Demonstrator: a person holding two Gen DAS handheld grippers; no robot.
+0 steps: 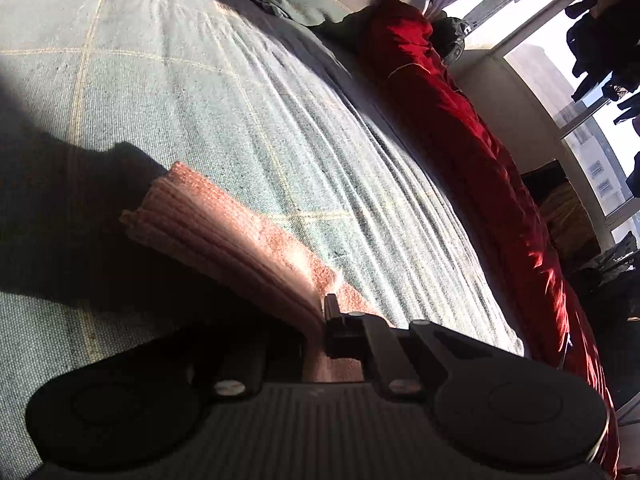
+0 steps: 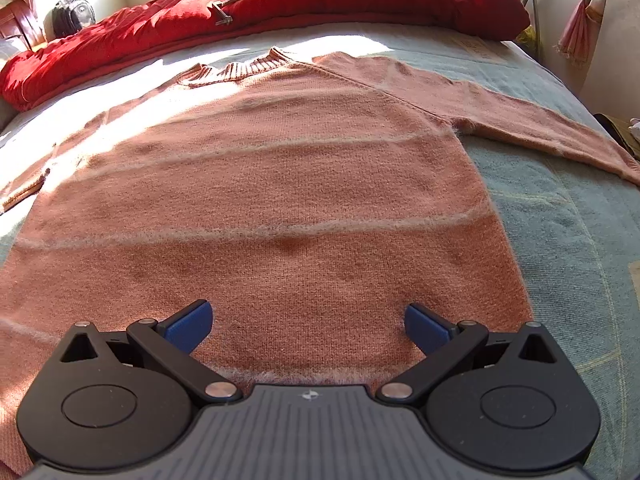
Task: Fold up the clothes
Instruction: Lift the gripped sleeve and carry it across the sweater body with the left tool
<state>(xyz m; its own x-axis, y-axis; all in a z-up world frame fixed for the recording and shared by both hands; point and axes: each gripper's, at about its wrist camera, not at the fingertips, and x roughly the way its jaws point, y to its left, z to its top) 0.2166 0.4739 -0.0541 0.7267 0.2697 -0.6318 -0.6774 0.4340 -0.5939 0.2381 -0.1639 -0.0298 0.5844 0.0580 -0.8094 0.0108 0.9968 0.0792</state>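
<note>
One sweater [image 2: 256,208] flat, L gripper [image 1: 322,312] pinching sleeve (edge)

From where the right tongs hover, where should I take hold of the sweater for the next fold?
Grip the free right sleeve near its cuff, coming down from above. It lies flat and stretched out across the bedspread, clear of the body, so the open right tongs can pinch it and carry it inward. The left tongs already clamp the sweater on the left.

bed [image 2: 560,208] free right; red quilt [image 2: 320,0] blocks behind.
</note>
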